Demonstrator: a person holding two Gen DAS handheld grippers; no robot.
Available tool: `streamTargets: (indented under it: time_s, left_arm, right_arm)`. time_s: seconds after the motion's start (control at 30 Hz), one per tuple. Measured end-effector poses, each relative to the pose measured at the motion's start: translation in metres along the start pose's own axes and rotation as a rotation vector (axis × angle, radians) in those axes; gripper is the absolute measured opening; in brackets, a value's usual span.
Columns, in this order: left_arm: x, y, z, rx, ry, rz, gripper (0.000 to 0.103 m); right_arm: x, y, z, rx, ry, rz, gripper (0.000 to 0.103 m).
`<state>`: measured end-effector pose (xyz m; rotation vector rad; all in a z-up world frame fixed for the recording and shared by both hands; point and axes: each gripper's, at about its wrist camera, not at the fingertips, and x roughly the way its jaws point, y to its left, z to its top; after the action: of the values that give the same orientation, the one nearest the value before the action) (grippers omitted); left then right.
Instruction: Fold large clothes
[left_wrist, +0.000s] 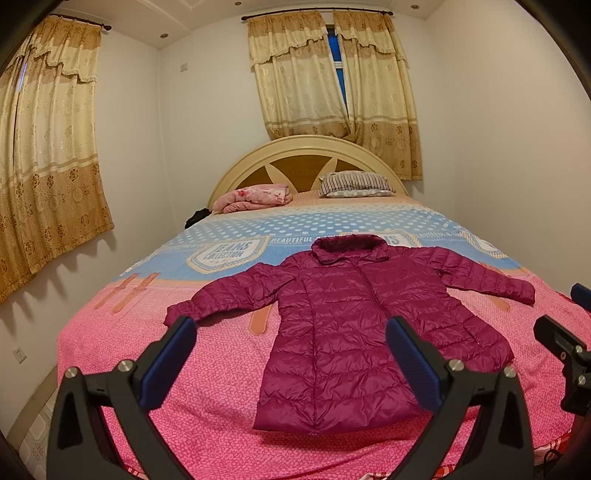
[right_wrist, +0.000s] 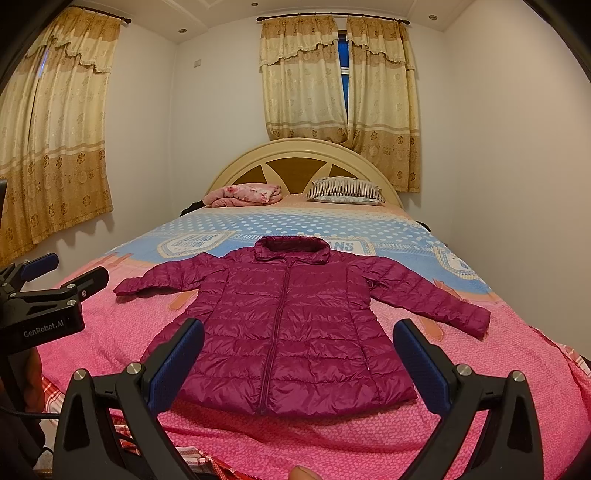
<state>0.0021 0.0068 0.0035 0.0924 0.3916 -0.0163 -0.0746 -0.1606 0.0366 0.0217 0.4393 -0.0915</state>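
A magenta puffer jacket lies flat, zipped, sleeves spread, on the pink bedspread.

Beyond our left gripper, on the blue part of the bedspread, we read "JEANS COLLECTION" on a cream badge ahead and to the left of its spread fingers. Just right of that badge, a band of white letters reads "BEAUTIFUL", cut off by the collar of the jacket. From our right gripper we read "GenRobot.AI" in pale letters on the black body of the left gripper, off to the left. Ahead, past the jacket's collar, a second badge shows only "ANS". The other print there is too blurred to read.
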Motion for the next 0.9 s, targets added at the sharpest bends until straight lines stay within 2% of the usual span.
streamTargets:
  time_s: [0.9]
  left_arm:
    - [0.0008, 0.0026, 0.0007, 0.0, -0.001, 0.004, 0.103]
  right_arm:
    - [0.0063, 0.0015, -0.0058, 0.0, 0.018, 0.023, 0.102]
